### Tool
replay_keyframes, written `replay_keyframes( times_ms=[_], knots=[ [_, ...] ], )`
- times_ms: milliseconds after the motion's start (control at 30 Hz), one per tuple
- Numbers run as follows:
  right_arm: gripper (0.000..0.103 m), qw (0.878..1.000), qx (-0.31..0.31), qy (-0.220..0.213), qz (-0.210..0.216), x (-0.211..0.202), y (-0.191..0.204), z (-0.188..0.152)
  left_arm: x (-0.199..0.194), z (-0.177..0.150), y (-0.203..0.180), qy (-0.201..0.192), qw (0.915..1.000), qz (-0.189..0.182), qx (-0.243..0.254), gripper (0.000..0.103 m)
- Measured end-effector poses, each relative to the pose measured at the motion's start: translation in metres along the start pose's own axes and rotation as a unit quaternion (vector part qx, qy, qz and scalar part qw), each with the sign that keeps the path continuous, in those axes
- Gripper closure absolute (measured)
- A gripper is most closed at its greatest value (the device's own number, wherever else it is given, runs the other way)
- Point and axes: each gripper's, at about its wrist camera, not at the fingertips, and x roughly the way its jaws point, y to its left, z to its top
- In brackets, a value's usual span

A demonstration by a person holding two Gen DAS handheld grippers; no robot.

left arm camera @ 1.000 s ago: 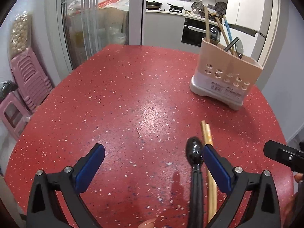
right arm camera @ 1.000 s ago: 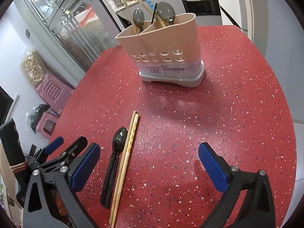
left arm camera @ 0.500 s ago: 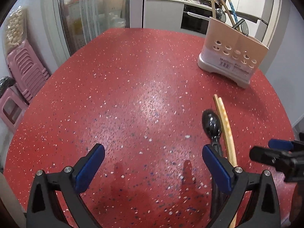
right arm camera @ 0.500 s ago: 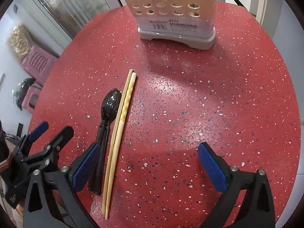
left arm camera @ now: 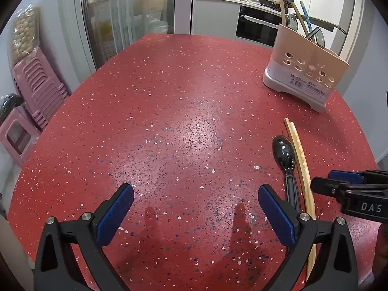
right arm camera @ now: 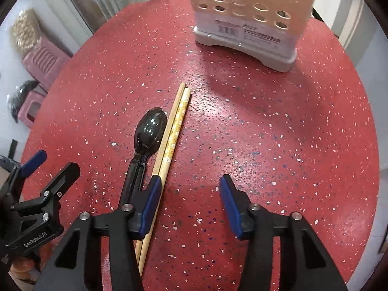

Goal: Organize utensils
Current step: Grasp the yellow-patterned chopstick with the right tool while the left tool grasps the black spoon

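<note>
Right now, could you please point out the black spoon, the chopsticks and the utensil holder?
black spoon [right arm camera: 151, 127]: right wrist view, bowl.
chopsticks [right arm camera: 175, 131]: right wrist view, mid-shaft.
utensil holder [left arm camera: 306, 72]: left wrist view, perforated front wall.

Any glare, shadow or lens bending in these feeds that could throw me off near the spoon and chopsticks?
Left wrist view: pale glare on the table left of the spoon; chopsticks look bowed by the fisheye. Right wrist view: chopsticks read straight and sharp, spoon carries small highlights, the holder casts a soft shadow toward them; the edges are dark.
</note>
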Motion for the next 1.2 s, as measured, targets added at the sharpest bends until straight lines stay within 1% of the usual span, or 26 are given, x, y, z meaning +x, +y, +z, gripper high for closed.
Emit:
replay_keyframes(
  times_ms=[233,333,467,533,567,600,633,667,833,867,933,967,1033,1200],
  knots=[
    [0.051,1.0,-0.016,0.004,-0.008,0.003,0.021,0.001,-0.005,-0.004,0.003,-0.003,1.0,-0.002,0.004,0.0],
    [0.052,1.0,-0.021,0.004,-0.018,0.006,0.024,0.004,-0.006,-0.005,0.005,-0.003,1.0,-0.002,0.0,0.0],
    [0.056,0.999,-0.03,0.003,-0.025,0.007,0.031,0.006,-0.007,-0.005,0.006,-0.006,1.0,-0.004,-0.001,0.0],
    [0.059,0.999,-0.03,0.005,-0.024,0.007,0.031,0.007,-0.008,-0.006,0.005,-0.006,1.0,-0.007,0.002,0.0],
    [0.063,0.999,-0.028,0.005,-0.023,0.006,0.029,0.006,-0.008,-0.006,0.004,-0.005,0.9999,-0.009,0.005,0.0],
    [0.072,0.999,-0.027,0.007,-0.026,0.005,0.026,0.005,-0.009,-0.007,0.002,-0.004,0.9999,-0.011,0.01,0.0],
    [0.075,0.999,-0.027,0.012,-0.031,0.006,0.023,0.004,-0.009,-0.008,0.0,-0.003,0.9998,-0.014,0.015,0.0],
    [0.077,0.999,-0.031,0.009,-0.039,0.005,0.022,0.003,-0.008,-0.009,-0.003,0.0,0.9997,-0.016,0.021,0.0],
    [0.077,0.998,-0.044,0.01,-0.05,0.002,0.027,0.005,-0.004,-0.009,-0.02,0.016,0.9984,-0.033,0.042,0.0],
    [0.078,0.998,-0.045,0.01,-0.049,0.002,0.026,0.005,-0.003,-0.008,-0.022,0.018,0.9982,-0.035,0.045,0.0],
    [0.093,0.998,-0.044,0.007,-0.044,-0.001,0.022,0.004,-0.002,-0.008,-0.026,0.023,0.9978,-0.039,0.048,0.0],
    [0.095,0.998,-0.041,0.006,-0.04,-0.001,0.021,0.003,-0.001,-0.008,-0.028,0.026,0.9975,-0.042,0.05,0.0],
    [0.095,0.999,-0.028,0.003,-0.019,-0.001,0.012,0.002,0.0,-0.008,-0.033,0.031,0.9969,-0.046,0.055,0.0],
    [0.095,1.0,-0.015,-0.005,0.004,-0.006,-0.005,-0.003,0.006,-0.005,-0.048,0.044,0.995,-0.055,0.07,0.0]
  ],
)
